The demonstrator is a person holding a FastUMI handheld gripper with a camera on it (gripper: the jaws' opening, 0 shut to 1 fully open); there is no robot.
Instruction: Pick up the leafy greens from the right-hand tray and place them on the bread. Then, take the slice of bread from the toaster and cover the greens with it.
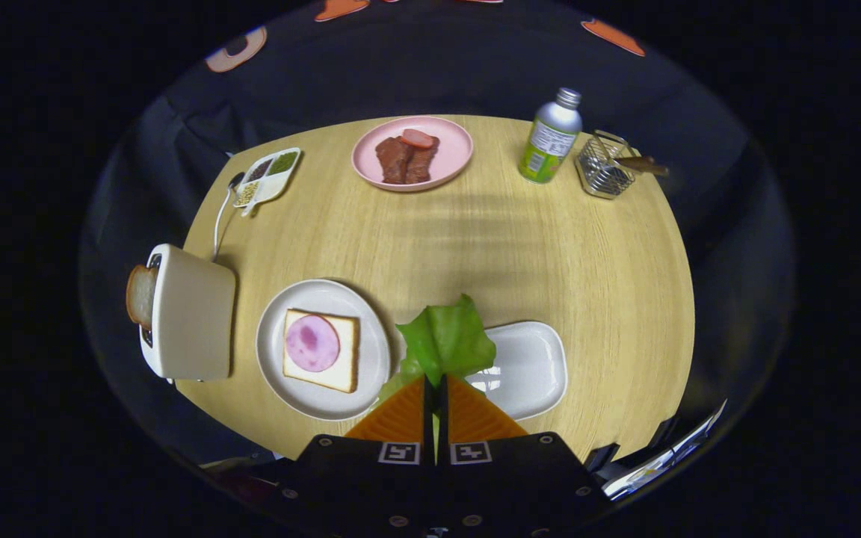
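Observation:
My gripper (435,382) is shut on the leafy greens (447,338), which stick up from between the two orange fingers (399,418). The leaf hangs above the gap between the white oval tray (531,366) and the round white plate (326,299). On that plate lies a slice of bread (344,347) topped with a pink round of ham (312,343). Left of the plate stands a cream toaster (191,314) with a second bread slice (140,295) poking out of its slot.
Further back on the round wooden table (550,246) are a pink plate of meat (412,153), a divided seasoning dish with a spoon (266,177), a green and white bottle (550,138) and a wire basket (604,166).

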